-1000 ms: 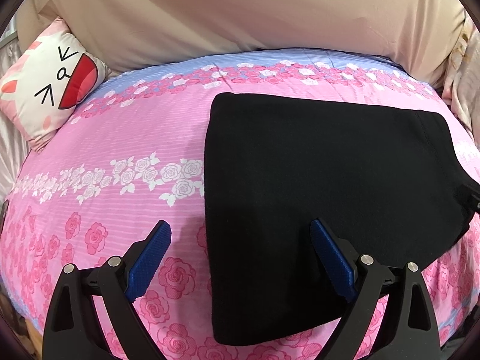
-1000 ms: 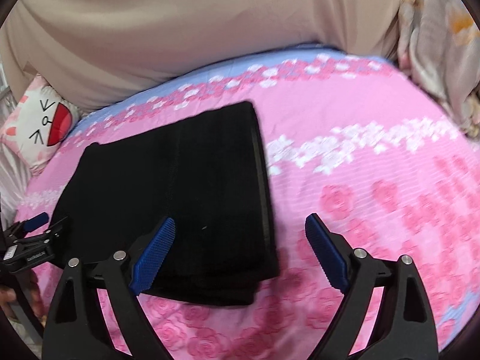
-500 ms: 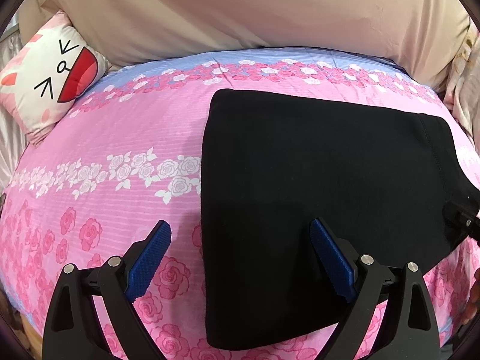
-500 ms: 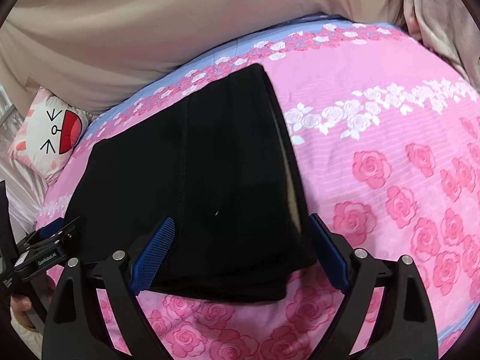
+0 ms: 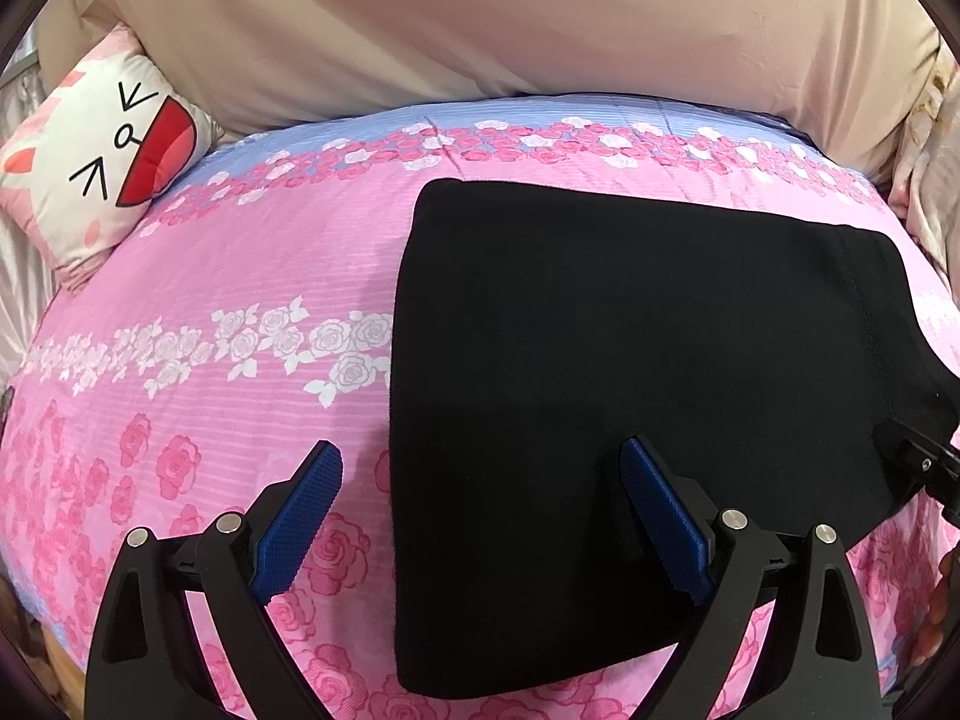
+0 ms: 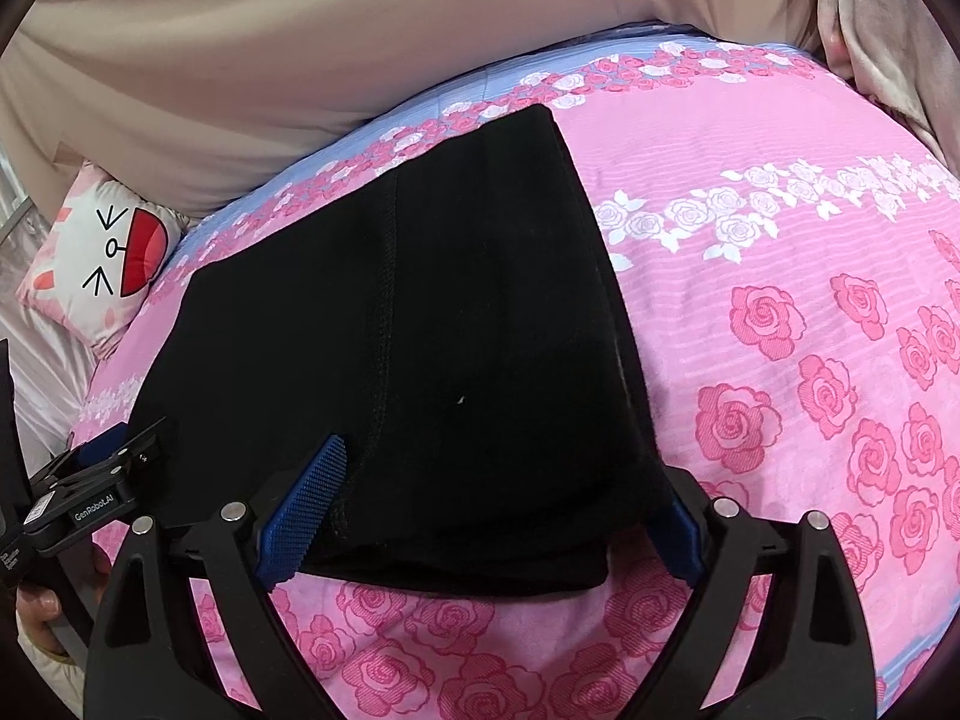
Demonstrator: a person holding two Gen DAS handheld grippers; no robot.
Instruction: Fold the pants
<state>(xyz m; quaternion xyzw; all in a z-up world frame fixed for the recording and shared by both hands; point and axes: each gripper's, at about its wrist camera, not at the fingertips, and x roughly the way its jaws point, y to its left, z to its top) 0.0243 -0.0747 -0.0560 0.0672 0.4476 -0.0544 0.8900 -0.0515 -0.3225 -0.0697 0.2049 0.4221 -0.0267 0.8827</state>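
Observation:
Black pants (image 5: pixel 630 372) lie folded flat on a pink rose-print bedspread (image 5: pixel 228 300). My left gripper (image 5: pixel 480 510) is open and hovers over the pants' near left edge, one finger over the bedspread and one over the cloth. In the right wrist view the pants (image 6: pixel 420 330) show as a thick folded stack. My right gripper (image 6: pixel 486 498) is open and straddles the stack's near right corner, with the right finger partly hidden behind the cloth. The left gripper (image 6: pixel 114 468) shows at the left edge of that view.
A white cartoon-face pillow (image 5: pixel 102 162) lies at the far left of the bed. A beige headboard cushion (image 5: pixel 480 24) runs along the far side. Pale bedding (image 6: pixel 870 30) hangs at the far right. The bed's front edge is just below the grippers.
My right gripper has moved left and forward onto the pants' right corner, so the stack now sits between its fingers. My left gripper has shifted only slightly. The pants lie as before.

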